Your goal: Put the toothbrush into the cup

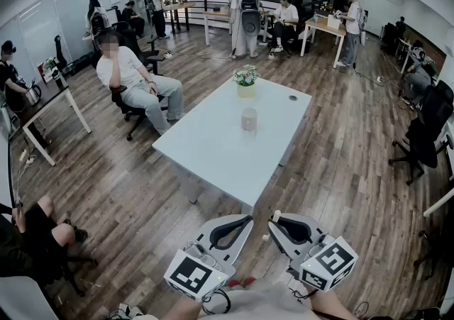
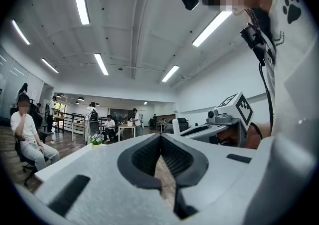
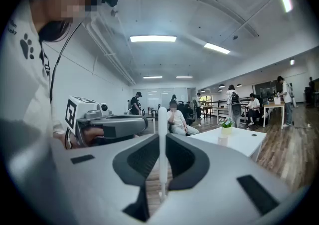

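Note:
A white toothbrush stands upright between the jaws of my right gripper, which is shut on it. In the head view its white tip pokes out by the right gripper, low and near my body. A pale cup stands upright near the middle of the white table, well ahead of both grippers; the same cup shows small in the right gripper view. My left gripper sits beside the right one, and its jaws meet with nothing between them.
A pot of flowers stands at the table's far end and a small dark disc lies to the right of it. A seated person is left of the table, another person at lower left. Wooden floor surrounds the table.

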